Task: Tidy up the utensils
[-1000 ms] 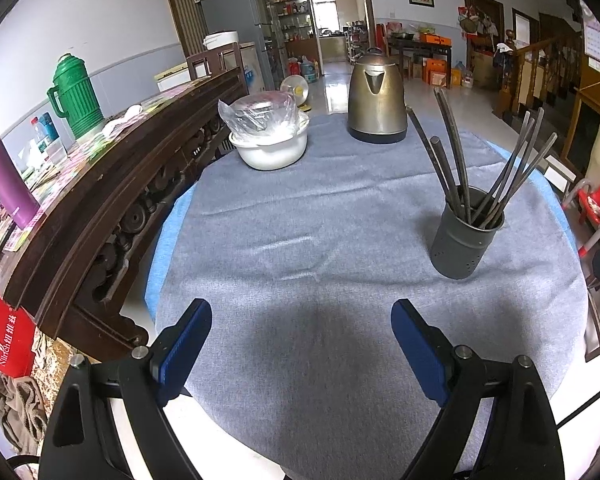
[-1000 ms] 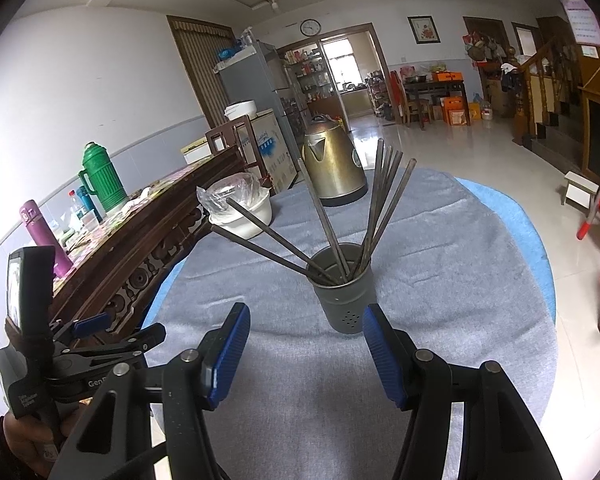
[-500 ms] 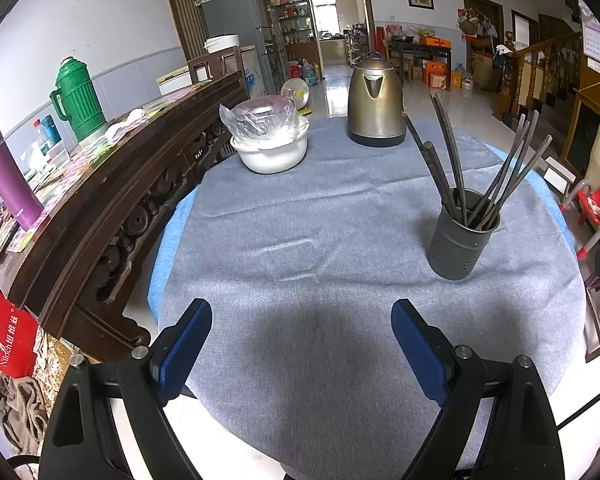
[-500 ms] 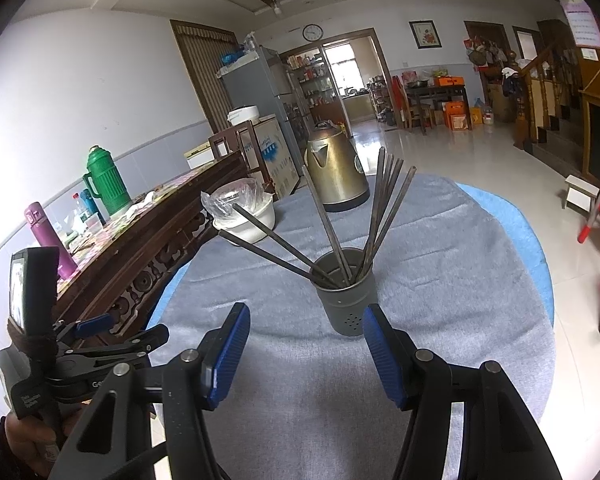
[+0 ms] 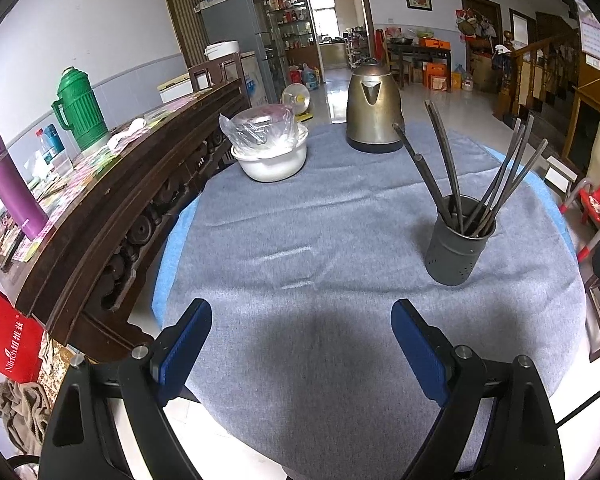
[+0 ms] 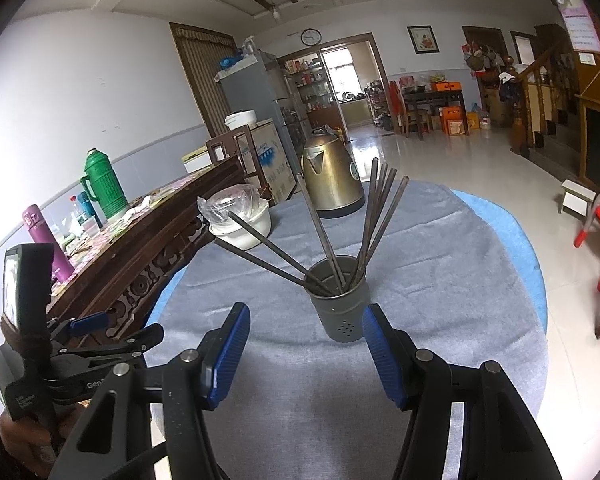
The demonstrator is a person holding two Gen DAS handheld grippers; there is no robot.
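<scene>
A dark grey perforated holder [image 5: 458, 242] [image 6: 342, 298] stands on the grey tablecloth [image 5: 320, 240] [image 6: 308, 400], with several dark chopsticks [image 5: 448, 168] [image 6: 374, 216] fanned out of it. In the right wrist view my right gripper [image 6: 306, 324] is open, just in front of the holder, nothing between its blue pads. The left gripper [image 5: 302, 318] is open over bare cloth at the near table edge, the holder ahead and to its right. In the right wrist view the left gripper [image 6: 90, 322] shows at the lower left, held by a hand [image 6: 24, 440].
A brass kettle [image 5: 374, 106] [image 6: 334, 178] stands at the table's far side. A white bowl under plastic wrap [image 5: 270, 146] [image 6: 240, 218] sits at the far left. A dark wooden sideboard [image 5: 100, 196] with a green thermos [image 5: 78, 110] flanks the table on the left.
The holder and the table have slid slightly in the left wrist view, as that gripper shifted a little. Both grippers stay equally wide apart.
</scene>
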